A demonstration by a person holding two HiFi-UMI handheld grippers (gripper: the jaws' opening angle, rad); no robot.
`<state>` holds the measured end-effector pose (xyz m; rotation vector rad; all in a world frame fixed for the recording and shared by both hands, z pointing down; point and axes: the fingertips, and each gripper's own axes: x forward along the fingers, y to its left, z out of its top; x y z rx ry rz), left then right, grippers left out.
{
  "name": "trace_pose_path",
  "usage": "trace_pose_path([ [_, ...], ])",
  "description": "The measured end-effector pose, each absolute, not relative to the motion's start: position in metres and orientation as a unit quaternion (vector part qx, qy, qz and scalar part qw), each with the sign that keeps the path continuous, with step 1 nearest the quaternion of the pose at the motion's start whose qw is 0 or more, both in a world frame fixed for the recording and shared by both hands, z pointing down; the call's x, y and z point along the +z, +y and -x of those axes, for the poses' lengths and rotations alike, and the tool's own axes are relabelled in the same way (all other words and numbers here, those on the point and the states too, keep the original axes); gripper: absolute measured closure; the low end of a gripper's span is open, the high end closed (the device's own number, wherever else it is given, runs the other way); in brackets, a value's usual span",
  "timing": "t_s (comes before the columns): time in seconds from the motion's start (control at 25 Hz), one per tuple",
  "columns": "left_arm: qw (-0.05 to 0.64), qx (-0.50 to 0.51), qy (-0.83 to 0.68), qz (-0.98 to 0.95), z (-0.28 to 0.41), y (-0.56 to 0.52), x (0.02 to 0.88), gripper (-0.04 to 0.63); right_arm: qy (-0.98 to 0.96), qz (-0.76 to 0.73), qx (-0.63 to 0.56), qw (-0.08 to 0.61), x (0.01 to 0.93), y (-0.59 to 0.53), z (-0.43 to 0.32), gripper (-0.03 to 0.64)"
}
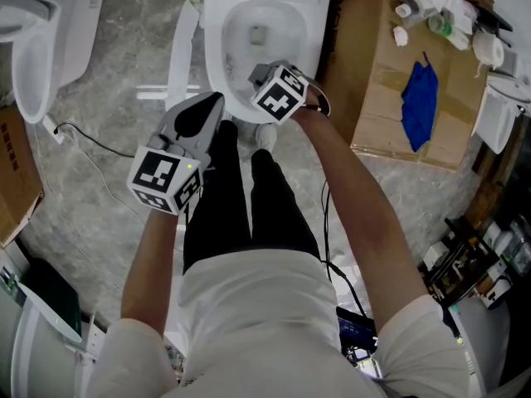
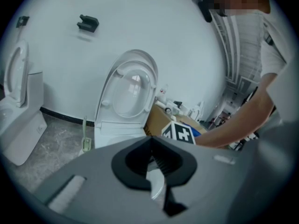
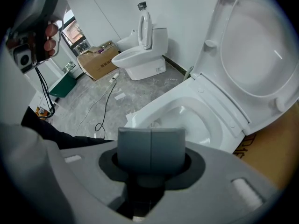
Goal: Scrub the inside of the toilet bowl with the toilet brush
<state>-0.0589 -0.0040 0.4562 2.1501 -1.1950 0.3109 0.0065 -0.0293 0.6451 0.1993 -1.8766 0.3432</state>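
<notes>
Left gripper [image 1: 212, 104] and right gripper [image 1: 258, 74]: jaws together, empty. Brush [image 2: 85, 141] stands beside bowl [image 1: 214, 44]; reach with jaws closed and you may topple it.

The person wears a white short-sleeved shirt [image 1: 249, 322] and black trousers [image 1: 236, 206]. The left gripper [image 1: 214, 100] and right gripper [image 1: 259, 75] are grey, each carrying a white cube [image 1: 164, 179] of black square markers (a green light [image 1: 190, 167] on the left one). A black cable [image 1: 324, 222] trails down.

Second white toilet [image 1: 37, 52] at upper left, cardboard box [image 1: 382, 81] at upper right, blue cloth [image 1: 420, 102] lying on it, white bottles [image 1: 427, 2] above, black cable [image 1: 93, 143] on grey marbled floor [image 1: 124, 56].
</notes>
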Motion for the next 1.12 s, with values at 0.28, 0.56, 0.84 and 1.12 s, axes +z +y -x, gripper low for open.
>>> trace_pose_path([
  [0.28,0.325,0.119,-0.456,-0.820,0.051,0.000,0.455,0.604,-0.802,-0.075,0.148,0.574,0.645,-0.017,-0.017,0.469],
  [0.56,0.326,0.121,-0.454,-0.820,0.045,0.004,0.458,0.604,-0.802,-0.058,0.145,0.577,0.644,-0.001,-0.029,0.469],
  [0.84,0.325,0.118,-0.448,-0.824,0.033,0.007,0.456,0.604,-0.799,-0.047,0.153,0.579,0.642,0.013,-0.048,0.469],
  [1.12,0.325,0.117,-0.442,-0.828,0.023,0.009,0.454,0.604,-0.794,-0.021,0.154,0.587,0.641,0.025,-0.070,0.469],
])
